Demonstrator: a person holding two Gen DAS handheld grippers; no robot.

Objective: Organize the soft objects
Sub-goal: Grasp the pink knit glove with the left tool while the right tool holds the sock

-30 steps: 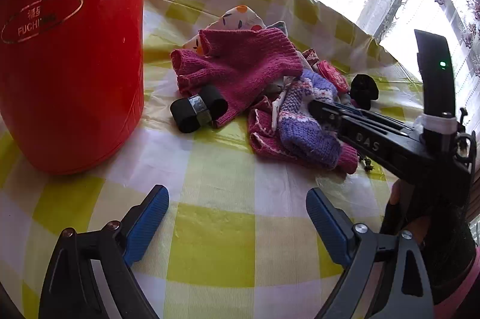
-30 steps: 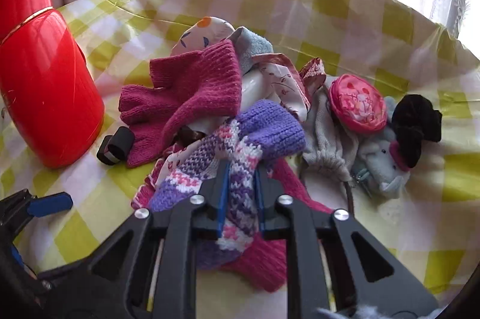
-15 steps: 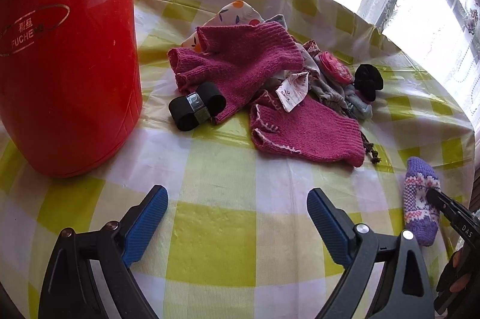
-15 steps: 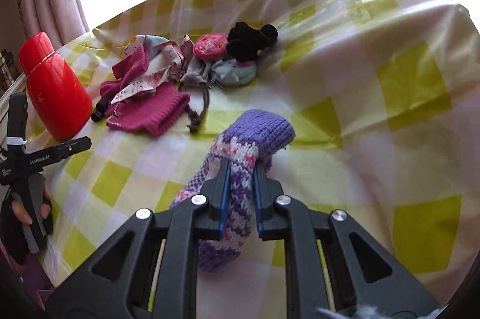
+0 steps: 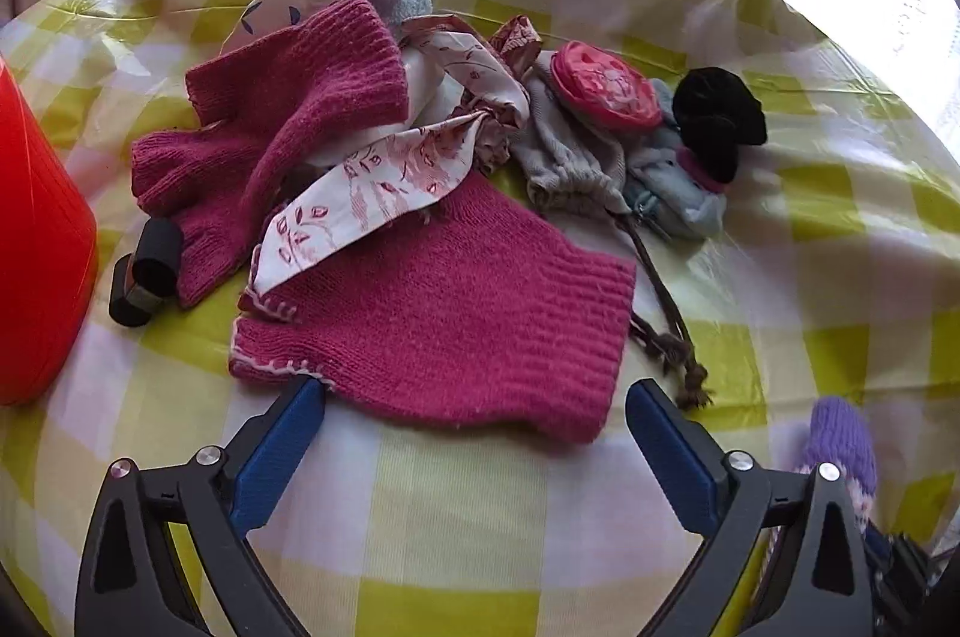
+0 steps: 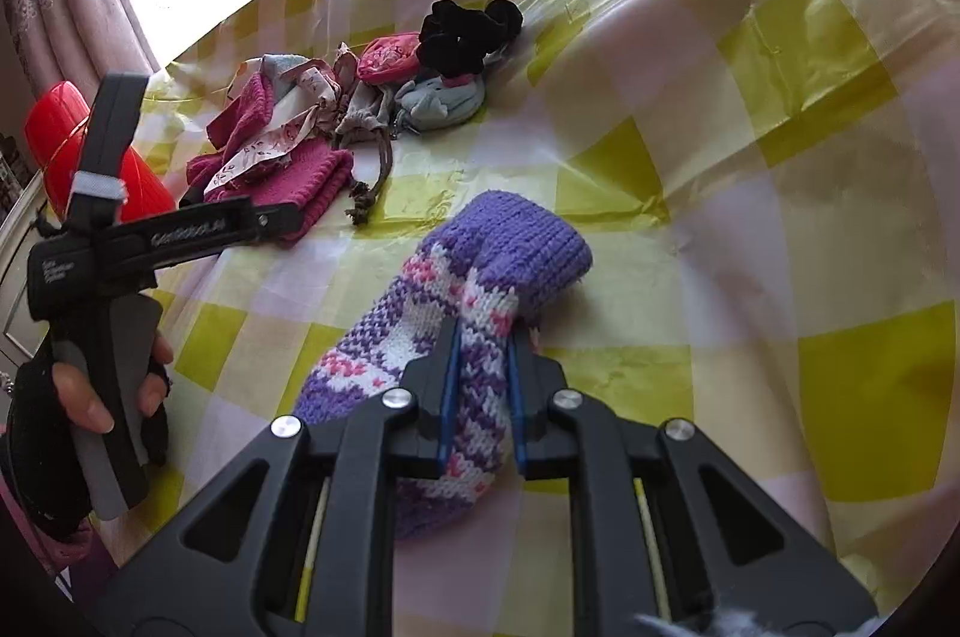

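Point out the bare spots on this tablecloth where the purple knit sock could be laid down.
Bare checked cloth lies right of the purple sock held by the right gripper, and between the open left gripper and magenta glove. Crowded: the pile from red container to black scrunchie.

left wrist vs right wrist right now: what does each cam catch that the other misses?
Left wrist only: its own open tongs just short of the pink knit mitten, and the black strap roll beside the pile.
Right wrist only: the right tongs shut on the purple patterned sock, and the person's hand holding the left tool.
Both: red container, floral cloth, black scrunchie, checked tablecloth.
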